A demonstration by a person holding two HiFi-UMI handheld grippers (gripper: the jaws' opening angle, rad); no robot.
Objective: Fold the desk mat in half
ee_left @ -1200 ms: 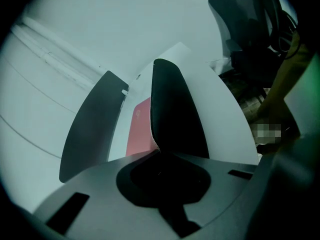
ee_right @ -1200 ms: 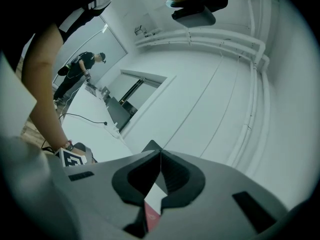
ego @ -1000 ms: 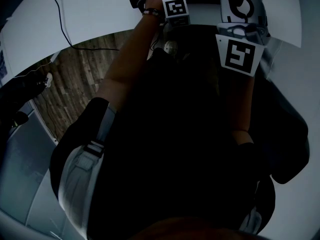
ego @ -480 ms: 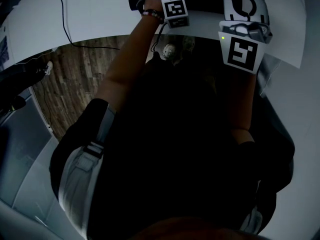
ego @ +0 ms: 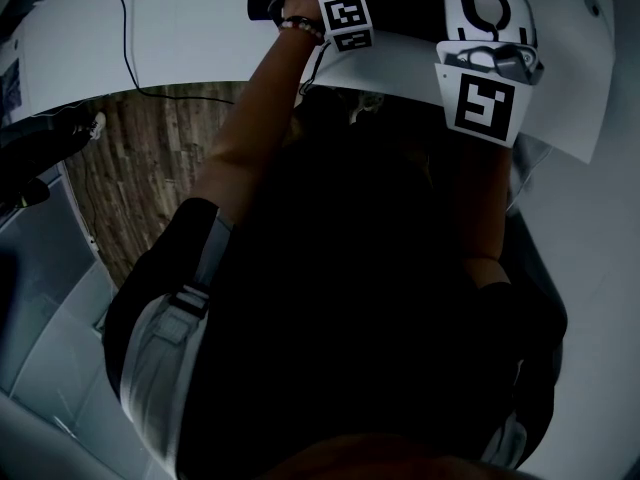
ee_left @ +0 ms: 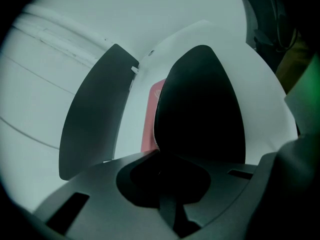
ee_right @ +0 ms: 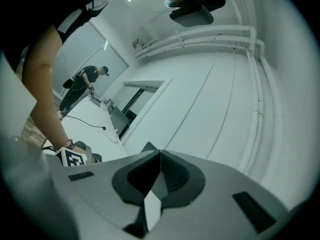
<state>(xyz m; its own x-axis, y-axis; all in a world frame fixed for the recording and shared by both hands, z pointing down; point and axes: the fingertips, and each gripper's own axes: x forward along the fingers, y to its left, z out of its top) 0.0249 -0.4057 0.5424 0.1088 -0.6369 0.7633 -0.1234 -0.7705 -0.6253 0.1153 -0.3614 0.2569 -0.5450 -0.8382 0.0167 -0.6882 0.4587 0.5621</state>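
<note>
The desk mat (ego: 560,88) is a thin sheet, white on one face and red on the other, held up off the white table (ego: 190,28) in front of my body. In the head view its white face hangs below both marker cubes. My left gripper (ee_left: 146,119) is shut on the mat (ee_left: 265,114); white sheet and a red strip (ee_left: 150,119) show between its dark jaws. My right gripper (ee_right: 159,156) points up at the wall, jaws together on a thin white sliver of the mat (ee_right: 150,206). Its body (ego: 490,28) stands right of the left gripper's cube (ego: 347,18).
My own dark torso fills most of the head view. A black cable (ego: 125,28) lies on the table at the left, above wood flooring (ego: 150,148). Another person (ee_right: 85,84) stands far off in the right gripper view, and pipes (ee_right: 250,84) run along the wall.
Both grippers have drawn the mat up and toward me. Its white face now hangs lower and covers the table edge and small objects seen there before.
</note>
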